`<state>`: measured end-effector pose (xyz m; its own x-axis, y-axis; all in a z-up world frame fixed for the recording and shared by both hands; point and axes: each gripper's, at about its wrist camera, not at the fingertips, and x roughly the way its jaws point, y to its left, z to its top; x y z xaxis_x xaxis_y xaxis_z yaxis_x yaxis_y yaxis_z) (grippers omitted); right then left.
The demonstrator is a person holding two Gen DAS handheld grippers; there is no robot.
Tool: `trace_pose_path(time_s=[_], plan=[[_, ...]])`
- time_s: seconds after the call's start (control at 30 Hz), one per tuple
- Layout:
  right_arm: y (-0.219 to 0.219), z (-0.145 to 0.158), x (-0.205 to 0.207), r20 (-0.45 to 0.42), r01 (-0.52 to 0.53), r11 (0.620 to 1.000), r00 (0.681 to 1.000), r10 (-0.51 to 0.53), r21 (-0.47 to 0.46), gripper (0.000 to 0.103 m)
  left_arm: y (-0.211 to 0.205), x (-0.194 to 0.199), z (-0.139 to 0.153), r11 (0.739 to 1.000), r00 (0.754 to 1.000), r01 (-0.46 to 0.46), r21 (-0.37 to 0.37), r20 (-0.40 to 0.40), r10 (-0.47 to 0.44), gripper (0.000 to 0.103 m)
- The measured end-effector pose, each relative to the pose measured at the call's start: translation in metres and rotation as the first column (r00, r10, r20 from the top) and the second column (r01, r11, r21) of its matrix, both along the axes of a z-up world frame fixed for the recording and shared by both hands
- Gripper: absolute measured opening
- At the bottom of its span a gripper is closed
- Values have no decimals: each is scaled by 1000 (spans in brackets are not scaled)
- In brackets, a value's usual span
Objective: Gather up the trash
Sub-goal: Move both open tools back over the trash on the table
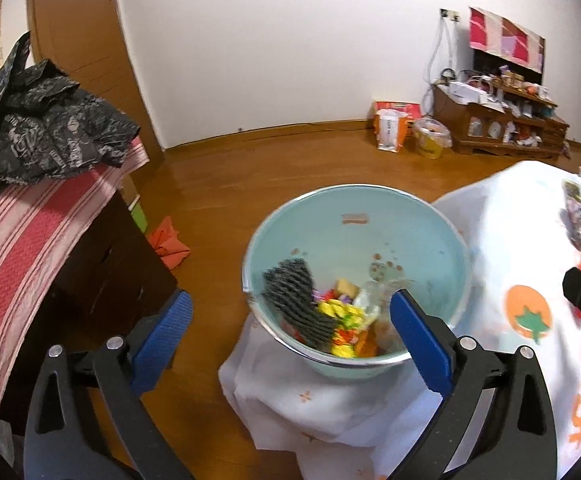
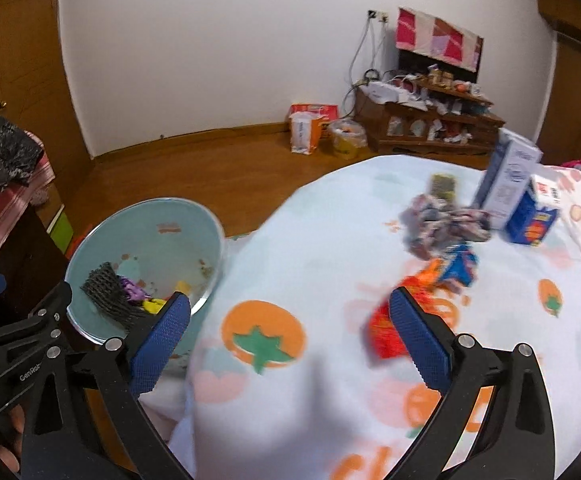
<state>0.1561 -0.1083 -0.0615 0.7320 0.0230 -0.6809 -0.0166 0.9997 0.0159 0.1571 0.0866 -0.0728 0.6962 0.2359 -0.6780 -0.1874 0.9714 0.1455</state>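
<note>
Crumpled red wrapper (image 2: 384, 330) lay on the desk (image 2: 310, 264), right of the bowl (image 2: 162, 216). Bowl held black mesh (image 1: 296, 296) and yellow wrappers (image 1: 342, 320). Left tool (image 1: 290, 320) and right tool (image 2: 290, 322) were spread wide, gripping nothing.

Cloth-covered table (image 2: 330, 280) with fruit print, red wrapper (image 2: 384, 330), crumpled wrappers (image 2: 442, 224), two cartons (image 2: 510, 184), wooden floor (image 1: 290, 160)

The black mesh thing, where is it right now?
The black mesh piece lies inside the pale blue bowl, against its left wall beside yellow wrappers, left of the tomato-print cloth.
</note>
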Motion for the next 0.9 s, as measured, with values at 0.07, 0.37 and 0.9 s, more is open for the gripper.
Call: trace_pose_path(time_s=[0.07, 0.37, 0.9], plan=[[-7, 3, -6, 10, 20, 1000, 1000, -20, 2, 98, -11, -3, 2, 1000, 1000, 21, -2, 0, -21, 97], [-62, 5, -30, 29, 140, 990, 990, -141, 16, 98, -68, -15, 6, 989, 989, 150, 6, -3, -150, 97], [-143, -4, -56, 31, 291, 957, 956, -291, -16, 97, -142, -20, 5, 953, 953, 302, 21, -20, -302, 97]])
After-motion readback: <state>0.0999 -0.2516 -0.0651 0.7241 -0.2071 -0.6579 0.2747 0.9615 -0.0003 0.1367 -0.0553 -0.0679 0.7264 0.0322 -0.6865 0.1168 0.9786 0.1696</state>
